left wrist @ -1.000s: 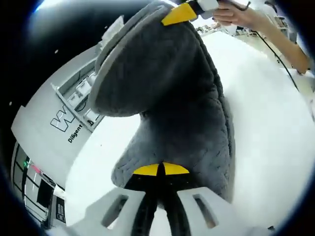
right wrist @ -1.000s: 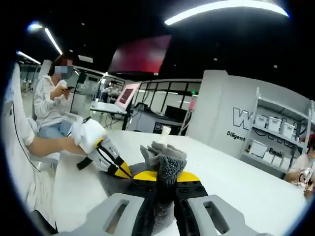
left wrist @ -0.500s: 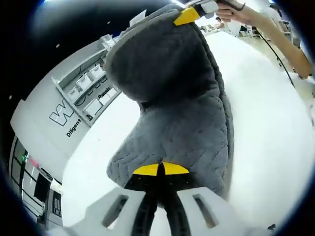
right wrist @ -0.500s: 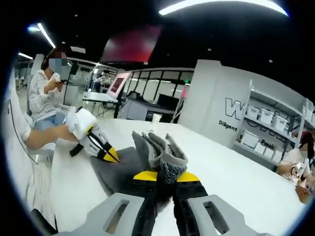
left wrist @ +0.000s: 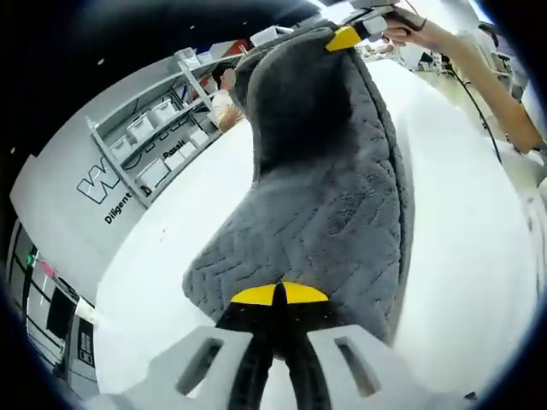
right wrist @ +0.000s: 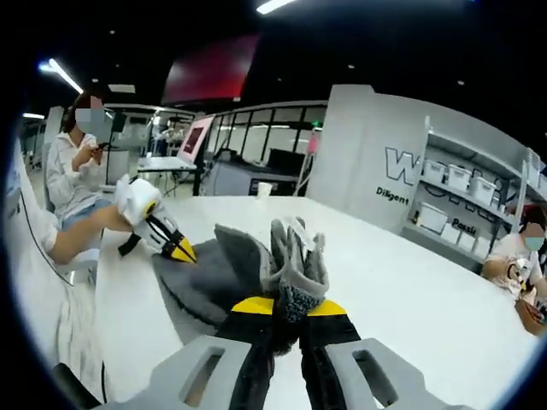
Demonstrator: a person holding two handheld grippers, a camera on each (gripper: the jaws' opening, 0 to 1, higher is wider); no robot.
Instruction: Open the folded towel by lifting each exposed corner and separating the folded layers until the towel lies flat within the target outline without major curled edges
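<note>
Towel (left wrist: 325, 196) was dark grey, plush, with a stitched zigzag quilt pattern and a paler bound edge; it hung stretched in the air between the two grippers above the white table (left wrist: 479, 248), not lying flat. In the left gripper view it ran as a long band from the near jaws up to the far yellow tips, narrower at the far end, wider and rounder near the camera. Left gripper (left wrist: 279, 295) had its jaws pinched together on the near towel edge, fabric bulging out either side of the yellow tips. Right gripper (right wrist: 278, 305) was likewise clamped tight on a bunched corner, with several folded layers standing up in ridges above the jaws. In the right gripper view the left gripper showed at the far towel end, held by a person's hand (right wrist: 128, 201). Towel's lower fold sagged close to the table surface; could not tell whether it touched. Table was broad and bare around the towel on both sides. Shelving with bins (left wrist: 162, 137) stood well beyond the far table edge, and a seated person (right wrist: 73, 171) was off the left side.
</note>
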